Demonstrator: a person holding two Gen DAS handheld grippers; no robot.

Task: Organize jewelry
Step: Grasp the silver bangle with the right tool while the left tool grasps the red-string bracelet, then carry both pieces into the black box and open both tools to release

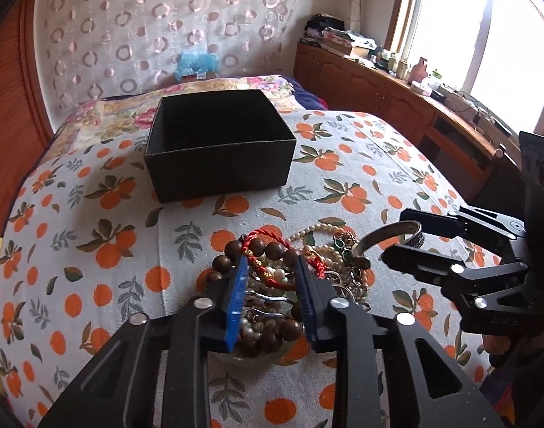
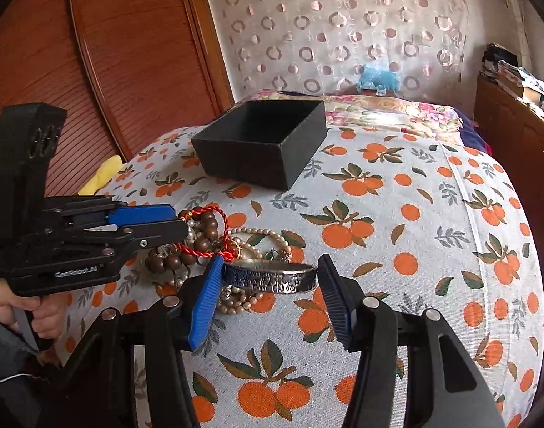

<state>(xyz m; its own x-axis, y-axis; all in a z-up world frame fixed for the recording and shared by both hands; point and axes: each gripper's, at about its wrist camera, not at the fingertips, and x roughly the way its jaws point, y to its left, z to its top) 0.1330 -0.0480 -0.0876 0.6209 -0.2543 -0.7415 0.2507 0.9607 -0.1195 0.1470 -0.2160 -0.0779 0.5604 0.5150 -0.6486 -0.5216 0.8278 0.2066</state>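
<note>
A pile of jewelry [image 1: 293,271] lies on the orange-print bedspread: brown wooden beads [image 1: 265,249], a red cord bracelet [image 2: 207,235], pearl strands [image 2: 265,239] and a silver cuff bangle [image 2: 272,276]. An open black box [image 1: 218,142] stands behind it, also in the right wrist view [image 2: 261,142]. My left gripper [image 1: 270,267] is open, its fingers straddling the beads in the pile. My right gripper [image 2: 270,267] is open, its fingers on either side of the silver bangle, which shows in the left wrist view [image 1: 386,233] between its fingers.
The bedspread [image 2: 397,249] falls away at its edges. A floral quilt [image 1: 207,92] lies behind the box. A wooden cabinet [image 1: 397,100] with clutter runs along the right under the window. A wooden door [image 2: 93,71] is at left, a yellow cloth [image 2: 100,174] near it.
</note>
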